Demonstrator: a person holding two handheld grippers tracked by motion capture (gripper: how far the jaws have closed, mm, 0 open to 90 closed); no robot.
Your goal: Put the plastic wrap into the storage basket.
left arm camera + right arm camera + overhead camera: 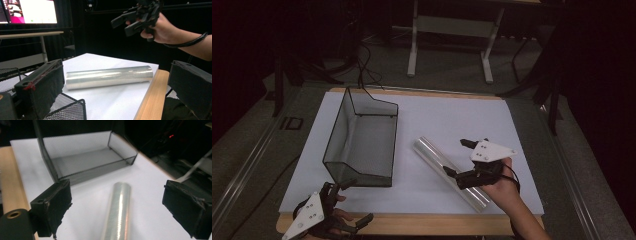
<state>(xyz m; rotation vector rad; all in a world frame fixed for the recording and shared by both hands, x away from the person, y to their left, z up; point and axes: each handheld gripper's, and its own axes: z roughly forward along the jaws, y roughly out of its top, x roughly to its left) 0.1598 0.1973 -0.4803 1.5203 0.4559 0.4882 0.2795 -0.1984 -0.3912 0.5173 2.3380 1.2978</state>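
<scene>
**Right gripper poised over roll**

Roll (450,172) lies diagonally on the white sheet (452,125), just right of the mesh bin (362,140). Right gripper (464,160) above it, jaws apart, empty. Left gripper (346,202) open, idle at the near edge. Likely grasp next: straddle mid-roll, close squarely across the axis.

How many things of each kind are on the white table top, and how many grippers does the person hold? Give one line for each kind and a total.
Mesh tray: 1
Clear roll: 1
Grippers: 2, left gripper and right gripper, both open and empty
Total: 4
</scene>
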